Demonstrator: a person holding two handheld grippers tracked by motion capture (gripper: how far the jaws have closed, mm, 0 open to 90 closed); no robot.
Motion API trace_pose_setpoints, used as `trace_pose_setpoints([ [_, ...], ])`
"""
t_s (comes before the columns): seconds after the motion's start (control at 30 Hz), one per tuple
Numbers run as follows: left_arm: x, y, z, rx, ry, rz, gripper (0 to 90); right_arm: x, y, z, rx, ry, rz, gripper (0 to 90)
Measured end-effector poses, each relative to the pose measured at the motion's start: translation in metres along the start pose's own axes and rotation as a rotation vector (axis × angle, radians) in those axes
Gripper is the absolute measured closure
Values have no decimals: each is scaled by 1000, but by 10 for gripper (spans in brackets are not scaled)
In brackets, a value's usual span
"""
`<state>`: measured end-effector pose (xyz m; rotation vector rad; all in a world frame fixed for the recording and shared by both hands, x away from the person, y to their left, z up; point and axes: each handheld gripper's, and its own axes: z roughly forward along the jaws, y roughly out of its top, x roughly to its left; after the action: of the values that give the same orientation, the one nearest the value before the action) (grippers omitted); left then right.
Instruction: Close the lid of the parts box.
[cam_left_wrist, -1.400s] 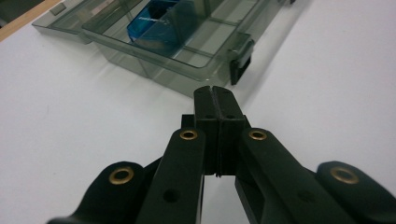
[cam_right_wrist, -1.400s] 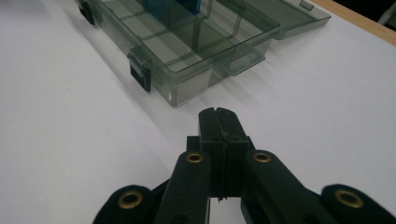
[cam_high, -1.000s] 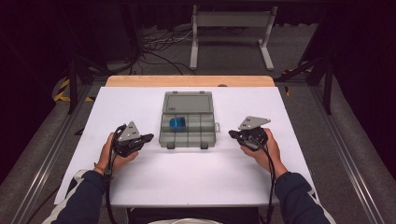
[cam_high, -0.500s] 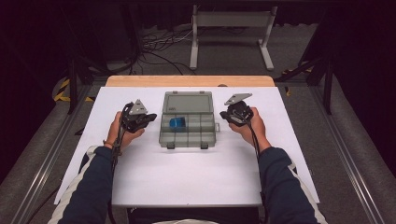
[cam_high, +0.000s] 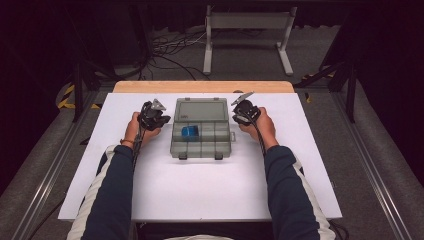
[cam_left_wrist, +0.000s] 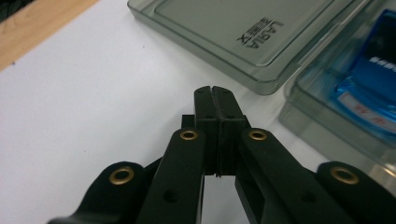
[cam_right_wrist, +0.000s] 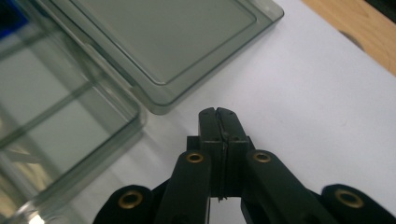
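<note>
A grey see-through compartment box (cam_high: 202, 145) lies open in the middle of the white table, its lid (cam_high: 202, 109) folded back flat behind it. One compartment holds a blue packet (cam_high: 190, 131). My left gripper (cam_high: 159, 119) sits just left of the box, jaws shut and empty. In the left gripper view my left gripper (cam_left_wrist: 215, 90) points at the bare table beside the lid (cam_left_wrist: 243, 32), with the blue packet (cam_left_wrist: 373, 88) at the right. My right gripper (cam_high: 239, 111) is beside the lid's right edge. In the right gripper view my right gripper (cam_right_wrist: 218, 112) is shut, close to the lid's corner (cam_right_wrist: 177, 46).
The white tabletop (cam_high: 200, 185) has a wooden strip (cam_high: 202, 87) along its far edge. Behind the table stand a metal frame (cam_high: 247, 37) and loose cables (cam_high: 165, 50) on the floor. Rails run along both sides.
Both hands have moved away from me and inward, from the box's front corners to beside its hinge and lid. The jaws stayed shut. The box has not moved.
</note>
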<state>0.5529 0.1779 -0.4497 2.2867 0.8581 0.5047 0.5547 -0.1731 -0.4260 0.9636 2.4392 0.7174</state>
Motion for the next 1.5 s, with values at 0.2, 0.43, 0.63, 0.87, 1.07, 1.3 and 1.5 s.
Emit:
trace_pose_setpoints([
  [0.2,0,0,10,7,-16,-21,900,-1,1,16,38,17,8,900],
  [0.43,-1,7,14,17,-29,-20,900,-3,6,20,38,41,-7,900],
  [0.63,-3,10,18,18,-22,-11,900,-3,8,23,27,55,-12,900],
  [0.87,-2,11,22,-6,-7,-24,899,-4,9,27,-2,45,6,900],
  [1.07,0,12,27,-41,24,-54,899,-3,10,33,-49,12,16,900],
  [1.3,-1,18,31,-44,73,-42,899,-3,10,37,-91,-11,57,900],
  [1.5,-1,22,29,-62,92,-44,899,-3,9,36,-115,-38,71,900],
])
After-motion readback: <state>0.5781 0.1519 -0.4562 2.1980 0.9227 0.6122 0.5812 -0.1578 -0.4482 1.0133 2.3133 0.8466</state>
